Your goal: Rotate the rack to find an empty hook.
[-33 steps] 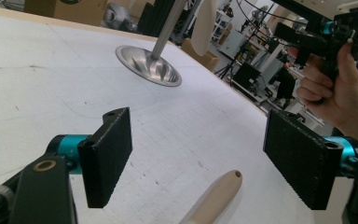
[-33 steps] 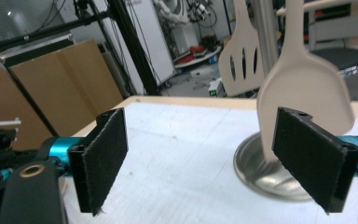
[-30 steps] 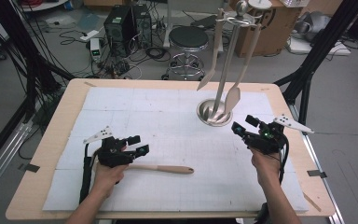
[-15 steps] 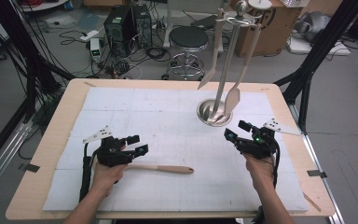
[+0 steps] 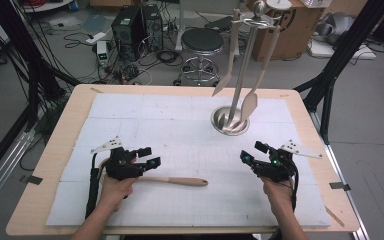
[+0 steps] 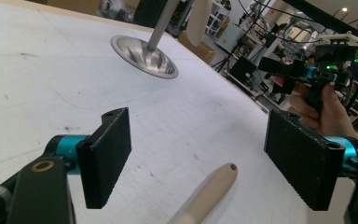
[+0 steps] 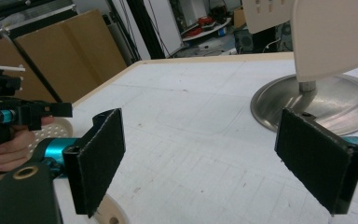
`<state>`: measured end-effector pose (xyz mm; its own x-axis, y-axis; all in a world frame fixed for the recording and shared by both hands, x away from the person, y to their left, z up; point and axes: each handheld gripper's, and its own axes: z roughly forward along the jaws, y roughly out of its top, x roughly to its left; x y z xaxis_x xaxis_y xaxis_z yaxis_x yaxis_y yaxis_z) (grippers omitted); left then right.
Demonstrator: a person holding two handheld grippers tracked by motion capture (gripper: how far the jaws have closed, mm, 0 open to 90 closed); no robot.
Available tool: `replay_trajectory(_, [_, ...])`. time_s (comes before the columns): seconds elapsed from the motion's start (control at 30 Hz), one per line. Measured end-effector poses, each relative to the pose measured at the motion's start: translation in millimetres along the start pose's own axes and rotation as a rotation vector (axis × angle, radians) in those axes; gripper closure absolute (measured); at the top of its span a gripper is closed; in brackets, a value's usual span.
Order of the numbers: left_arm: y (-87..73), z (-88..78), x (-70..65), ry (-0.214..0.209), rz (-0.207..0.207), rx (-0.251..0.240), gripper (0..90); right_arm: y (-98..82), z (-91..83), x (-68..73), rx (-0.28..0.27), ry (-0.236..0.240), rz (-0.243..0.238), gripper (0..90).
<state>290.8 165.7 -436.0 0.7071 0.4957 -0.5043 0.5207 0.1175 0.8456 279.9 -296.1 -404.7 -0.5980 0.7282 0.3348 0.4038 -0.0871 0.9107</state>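
Observation:
A wooden spoon [image 5: 177, 180] lies flat on the white mat, handle pointing right. My left gripper [image 5: 148, 156] hovers just above its left end, open; its own view shows the handle's rounded tip [image 6: 216, 184] low between the wide jaws, untouched. My right gripper [image 5: 251, 153] is open over the mat to the right of the handle tip, holding nothing. Its view shows the handle tip [image 7: 108, 213] at the bottom edge and the spoon's head [image 7: 58, 128] beside the left gripper [image 7: 25, 111]. The left gripper view shows the right gripper [image 6: 307, 70] far off.
A metal utensil stand [image 5: 230, 121] rises from a round base at the mat's back right, with pale spatulas [image 5: 250, 102] hanging from its top. Its base [image 7: 340, 105] lies just beyond my right gripper. The wooden table rim [image 5: 65, 135] borders the mat.
My right gripper has moved left and nearer to the person, closer to the spoon's handle tip. The left gripper and the spoon have stayed put.

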Motion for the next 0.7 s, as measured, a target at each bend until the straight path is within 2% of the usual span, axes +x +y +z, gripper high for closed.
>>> replay_trajectory(0.1, [-1.1,-2.3,-1.2,0.011,0.010,-0.005,23.5,-0.9,1.8,1.0,0.009,0.018,-0.006,15.0])
replay_trajectory(0.23, [-0.8,-3.3,-2.0,0.031,0.019,-0.018,23.5,-5.0,0.8,1.0,0.021,0.024,0.016,14.2])
replay_trajectory(0.37, [-2.4,-1.3,-3.8,0.028,0.039,-0.003,23.5,-14.6,-2.7,2.2,0.028,0.024,0.038,14.2])
replay_trajectory(0.47, [-3.8,0.4,-5.8,0.017,0.057,0.012,23.5,-16.8,-4.3,4.7,0.031,0.018,0.027,14.2])
replay_trajectory(0.7, [-4.5,4.0,-7.3,0.001,0.056,0.019,23.5,-17.8,-6.6,4.8,0.019,0.000,0.023,13.6])
